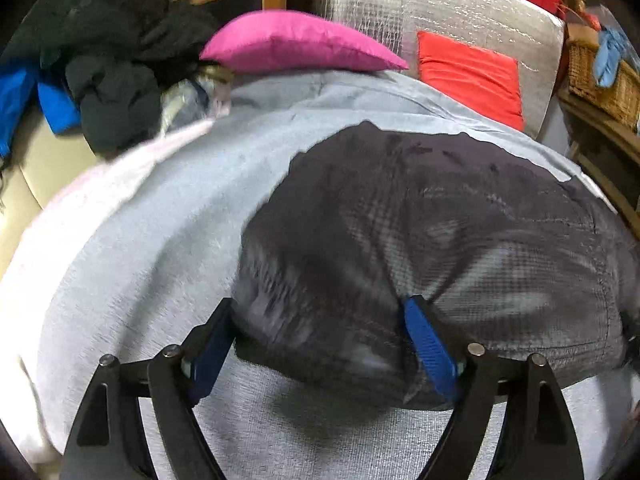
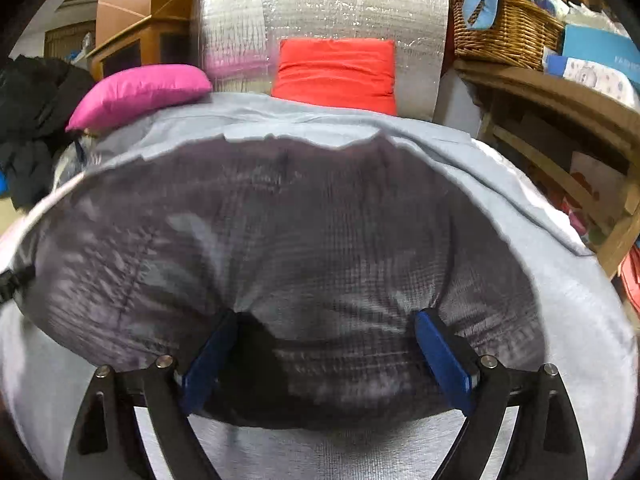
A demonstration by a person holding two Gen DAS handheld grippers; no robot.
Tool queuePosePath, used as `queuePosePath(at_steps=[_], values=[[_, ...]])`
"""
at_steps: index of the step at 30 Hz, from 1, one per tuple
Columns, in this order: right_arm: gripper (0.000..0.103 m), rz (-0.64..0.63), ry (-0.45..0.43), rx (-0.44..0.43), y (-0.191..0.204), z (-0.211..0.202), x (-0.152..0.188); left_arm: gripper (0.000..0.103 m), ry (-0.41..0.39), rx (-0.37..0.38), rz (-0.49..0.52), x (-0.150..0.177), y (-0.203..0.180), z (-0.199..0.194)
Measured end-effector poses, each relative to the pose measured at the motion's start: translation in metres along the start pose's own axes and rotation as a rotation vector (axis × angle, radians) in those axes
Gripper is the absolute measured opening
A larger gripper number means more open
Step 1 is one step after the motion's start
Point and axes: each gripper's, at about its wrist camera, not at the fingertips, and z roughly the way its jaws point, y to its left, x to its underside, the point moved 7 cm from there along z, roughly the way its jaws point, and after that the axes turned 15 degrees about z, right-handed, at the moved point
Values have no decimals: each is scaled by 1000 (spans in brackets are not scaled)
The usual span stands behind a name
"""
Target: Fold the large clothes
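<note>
Jaws of left gripper (image 1: 322,320) and right gripper (image 2: 326,332) spread around dark garment (image 2: 280,232)

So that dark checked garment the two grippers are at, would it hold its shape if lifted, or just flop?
The dark checked garment will probably flop: it already bunches and puckers around the left gripper and the right gripper. Its thin, slightly shiny weave suggests it is light and perhaps slippery. On the grey blanket it would likely slide, not roll.

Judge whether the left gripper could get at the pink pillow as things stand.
Probably yes. The pink pillow lies uncovered beyond the dark garment, but the left gripper has that garment bunched between its open fingers.
</note>
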Motion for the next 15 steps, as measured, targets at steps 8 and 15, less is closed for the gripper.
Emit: queuePosePath(at_steps=[8, 15], values=[[95, 37, 34, 0, -3, 9, -3, 89, -13, -33, 23, -2, -2, -2], [95, 127, 14, -50, -12, -26, -36, 87, -198, -114, 7, -39, -4, -77]])
